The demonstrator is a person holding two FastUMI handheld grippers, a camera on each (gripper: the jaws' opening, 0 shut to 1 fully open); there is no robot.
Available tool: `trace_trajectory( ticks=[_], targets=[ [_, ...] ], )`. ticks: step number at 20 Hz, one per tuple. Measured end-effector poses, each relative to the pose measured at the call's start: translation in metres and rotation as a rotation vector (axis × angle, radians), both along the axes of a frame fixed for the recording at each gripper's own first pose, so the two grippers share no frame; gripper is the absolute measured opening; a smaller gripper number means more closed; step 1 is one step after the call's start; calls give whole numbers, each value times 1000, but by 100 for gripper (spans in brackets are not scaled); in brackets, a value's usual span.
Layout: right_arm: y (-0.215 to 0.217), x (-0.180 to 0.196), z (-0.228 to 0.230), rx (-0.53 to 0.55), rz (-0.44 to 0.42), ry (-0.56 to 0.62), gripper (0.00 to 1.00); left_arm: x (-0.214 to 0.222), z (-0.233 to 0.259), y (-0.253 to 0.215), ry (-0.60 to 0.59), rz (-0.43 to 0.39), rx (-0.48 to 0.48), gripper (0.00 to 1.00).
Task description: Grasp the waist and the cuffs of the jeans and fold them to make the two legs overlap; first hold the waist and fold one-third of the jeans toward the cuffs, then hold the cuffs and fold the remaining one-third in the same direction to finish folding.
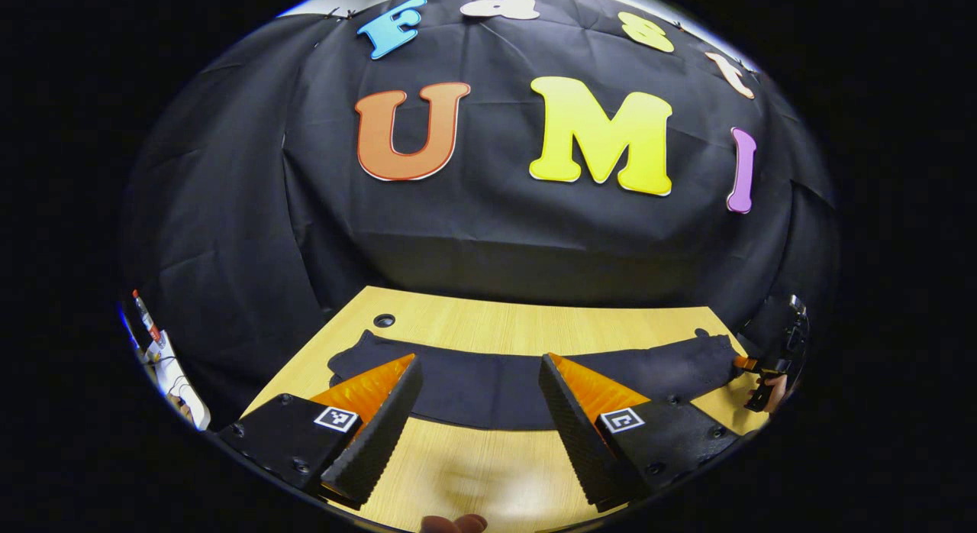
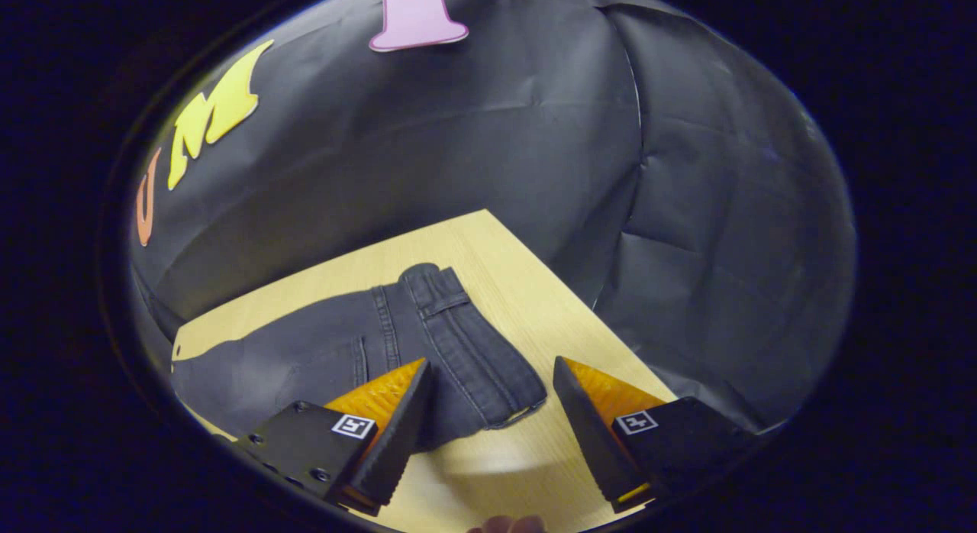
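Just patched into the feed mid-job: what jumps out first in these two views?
The dark denim jeans lie stretched flat across the light wooden table, already narrow as if the legs overlap. In the right gripper view the waistband end sits just ahead of the open right gripper. The left gripper hangs open above the middle of the jeans.

Left hand-held gripper [image 1: 479, 376]: two wedge-shaped fingers with ribbed inner faces, black mounts carrying dark screws and a small square black-and-white marker each. Right hand-held gripper [image 2: 494, 382]: same build, same wedge fingers, ribbed inner faces, screws on the black mount, one square marker per side. Fingertip [image 1: 454, 524] peeks at bottom edge
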State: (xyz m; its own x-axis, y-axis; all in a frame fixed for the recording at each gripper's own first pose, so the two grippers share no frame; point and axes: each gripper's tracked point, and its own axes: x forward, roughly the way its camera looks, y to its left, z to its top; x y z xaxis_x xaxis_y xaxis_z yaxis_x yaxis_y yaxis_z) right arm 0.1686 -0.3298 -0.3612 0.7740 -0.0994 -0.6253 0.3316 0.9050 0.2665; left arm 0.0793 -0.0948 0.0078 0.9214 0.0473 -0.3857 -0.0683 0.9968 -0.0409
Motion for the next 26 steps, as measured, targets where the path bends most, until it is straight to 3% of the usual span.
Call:
trace_trajectory(
  ticks=[2, 3, 4, 5, 12, 15, 16, 21, 26],
  targets=[
    [2, 2, -1, 52, -12, -7, 98, 1, -6, 3, 18, 14, -8, 99],
    [3, 3, -4, 54, -19, -10, 91, 2, -11, 4, 27, 21, -16, 99],
    [3, 2, -4, 51, -17, -1, 89, 3, -14, 5, 35, 28, -27, 99],
    [4, 0, 0, 61, -14, -8, 92, 3, -15, 4, 41, 34, -37, 99],
    [13, 5, 3, 125, -49, 19, 44, 1, -20, 21, 47, 77, -36, 99],
    [14, 5, 13, 105, -67, 44, 8, -6, -23, 35, 47, 107, -52, 99],
    [12, 2, 22, 95, -71, 43, 12, -7, -22, 40, 44, 113, -57, 99],
    [31, -9, 97, -21, -16, -40, 12, -18, -21, 64, 1, 139, -85, 99],
    [109, -18, 201, -113, 76, -177, 7, -34, -19, 90, -41, 143, -107, 99]
  ],
)
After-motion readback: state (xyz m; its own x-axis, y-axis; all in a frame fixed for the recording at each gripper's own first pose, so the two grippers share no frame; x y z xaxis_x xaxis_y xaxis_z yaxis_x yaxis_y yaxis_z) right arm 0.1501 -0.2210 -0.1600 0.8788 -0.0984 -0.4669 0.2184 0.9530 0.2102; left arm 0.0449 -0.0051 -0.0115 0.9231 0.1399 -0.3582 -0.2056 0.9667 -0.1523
